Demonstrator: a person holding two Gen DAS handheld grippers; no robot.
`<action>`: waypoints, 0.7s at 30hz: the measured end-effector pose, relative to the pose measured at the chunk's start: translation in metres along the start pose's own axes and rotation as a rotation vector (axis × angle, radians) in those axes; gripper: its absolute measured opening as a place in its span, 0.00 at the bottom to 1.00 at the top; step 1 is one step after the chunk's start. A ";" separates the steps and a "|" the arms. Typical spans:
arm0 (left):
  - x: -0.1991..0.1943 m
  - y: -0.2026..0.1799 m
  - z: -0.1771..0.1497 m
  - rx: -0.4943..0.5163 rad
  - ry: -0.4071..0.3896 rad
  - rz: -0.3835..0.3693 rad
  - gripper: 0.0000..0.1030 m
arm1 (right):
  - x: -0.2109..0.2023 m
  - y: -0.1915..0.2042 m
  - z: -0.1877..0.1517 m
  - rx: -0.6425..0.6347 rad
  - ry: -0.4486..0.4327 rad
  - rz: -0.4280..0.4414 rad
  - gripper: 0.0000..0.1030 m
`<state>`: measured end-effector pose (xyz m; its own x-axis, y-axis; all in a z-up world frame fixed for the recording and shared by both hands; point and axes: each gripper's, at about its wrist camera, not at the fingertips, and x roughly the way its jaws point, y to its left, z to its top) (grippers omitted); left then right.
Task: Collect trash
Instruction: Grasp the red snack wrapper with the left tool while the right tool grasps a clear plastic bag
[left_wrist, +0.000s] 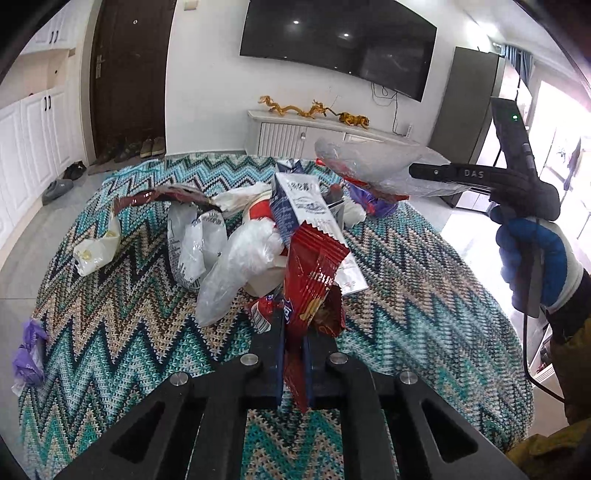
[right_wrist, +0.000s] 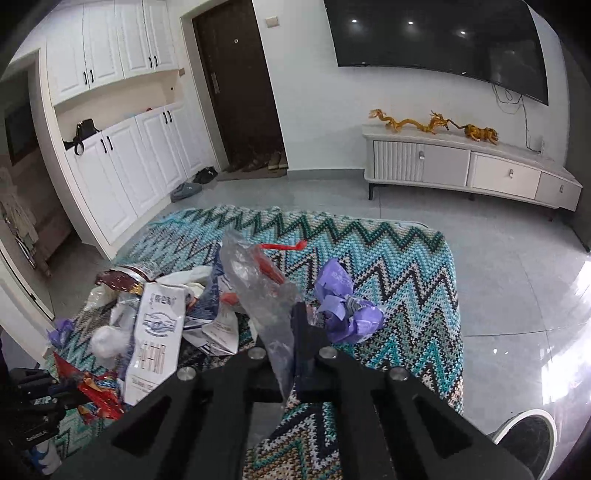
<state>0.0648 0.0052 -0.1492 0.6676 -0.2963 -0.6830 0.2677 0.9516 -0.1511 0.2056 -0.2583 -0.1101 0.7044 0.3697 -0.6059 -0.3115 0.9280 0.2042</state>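
Over the table, each hand-held gripper (left_wrist: 294, 354) (right_wrist: 291, 354) pinches, seemingly firmly, a wrapper.

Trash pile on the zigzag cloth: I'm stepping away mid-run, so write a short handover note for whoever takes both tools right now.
Left tool: shut on the red snack wrapper, near the pile.
Right tool: shut on the clear plastic bag, lifted off the cloth.
On the cloth: white carton, white plastic bags, dark red wrapper, yellowish wrapper, purple wrapper by the right tool, another purple scrap at the left edge.
Done: two pieces gripped. No bin is in view.
Left: drop both pieces, then clear the rest.
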 end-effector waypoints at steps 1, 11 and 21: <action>-0.005 -0.001 0.000 0.001 -0.008 -0.004 0.08 | -0.009 0.003 0.000 0.004 -0.012 0.013 0.01; -0.059 -0.012 0.001 0.002 -0.099 -0.025 0.06 | -0.098 0.030 -0.014 -0.008 -0.123 0.046 0.01; -0.085 -0.066 0.041 0.112 -0.162 -0.114 0.06 | -0.190 -0.020 -0.036 0.078 -0.227 -0.083 0.01</action>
<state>0.0189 -0.0362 -0.0515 0.7292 -0.4193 -0.5408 0.4170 0.8989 -0.1347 0.0551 -0.3486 -0.0263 0.8537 0.2841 -0.4364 -0.2022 0.9531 0.2250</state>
